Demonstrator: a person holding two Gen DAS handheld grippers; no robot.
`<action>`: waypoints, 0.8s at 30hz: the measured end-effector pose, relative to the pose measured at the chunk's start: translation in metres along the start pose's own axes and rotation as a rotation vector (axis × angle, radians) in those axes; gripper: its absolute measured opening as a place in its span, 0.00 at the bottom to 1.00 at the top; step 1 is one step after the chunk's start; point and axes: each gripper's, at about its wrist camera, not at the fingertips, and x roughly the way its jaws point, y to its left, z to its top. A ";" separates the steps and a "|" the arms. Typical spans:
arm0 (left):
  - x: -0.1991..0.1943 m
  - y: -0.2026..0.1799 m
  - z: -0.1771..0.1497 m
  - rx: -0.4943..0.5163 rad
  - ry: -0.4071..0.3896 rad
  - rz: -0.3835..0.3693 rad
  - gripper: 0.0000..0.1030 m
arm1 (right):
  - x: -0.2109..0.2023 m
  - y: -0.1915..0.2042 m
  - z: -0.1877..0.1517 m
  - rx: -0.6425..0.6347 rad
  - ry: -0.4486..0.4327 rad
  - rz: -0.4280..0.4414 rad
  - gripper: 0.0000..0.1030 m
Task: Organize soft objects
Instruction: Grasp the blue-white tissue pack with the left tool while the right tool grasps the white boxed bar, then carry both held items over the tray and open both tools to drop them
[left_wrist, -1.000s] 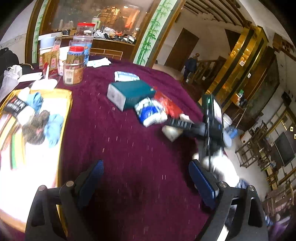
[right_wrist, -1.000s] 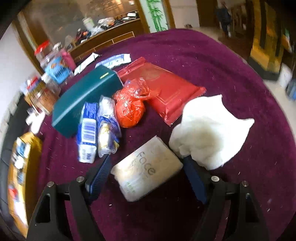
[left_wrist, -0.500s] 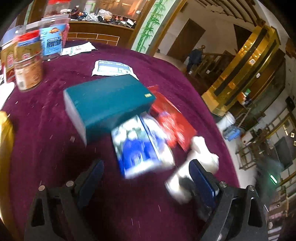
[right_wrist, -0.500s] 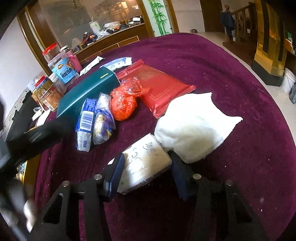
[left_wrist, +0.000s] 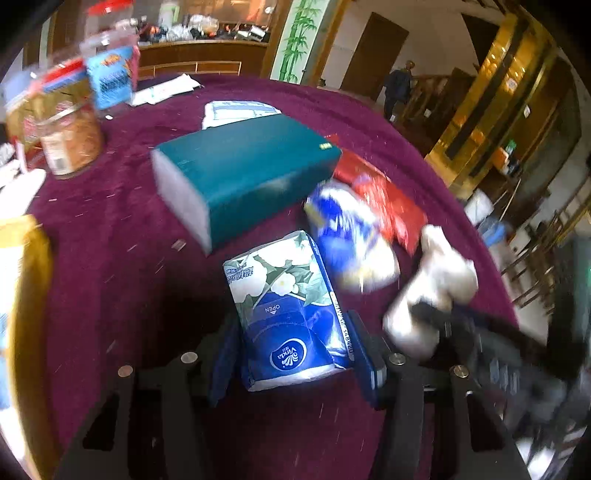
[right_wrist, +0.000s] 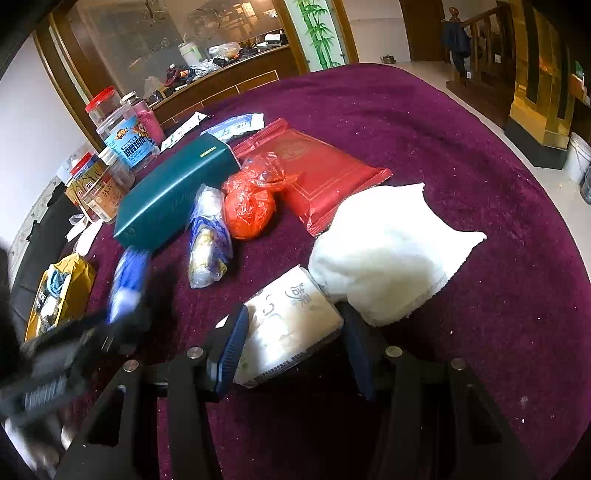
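Left wrist view: left gripper, spread over bare cloth a second ago, now pinches the blue tissue pack just in front of the green box; pickup underway. Right wrist view: right gripper has closed onto the white tissue pack, touching the white towel. Both packs look squashy, plastic-wrapped.

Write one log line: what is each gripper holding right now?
left gripper: shut on blue tissue pack | right gripper: shut on white tissue pack
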 end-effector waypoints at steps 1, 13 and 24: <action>-0.006 -0.003 -0.005 0.014 -0.002 0.010 0.56 | 0.000 0.000 0.000 -0.001 0.000 -0.001 0.49; -0.046 -0.019 -0.037 -0.009 -0.081 -0.079 0.57 | 0.006 0.017 -0.002 -0.099 -0.012 -0.045 0.63; -0.158 0.032 -0.086 -0.087 -0.276 -0.010 0.57 | 0.001 0.004 -0.002 -0.037 -0.042 -0.008 0.44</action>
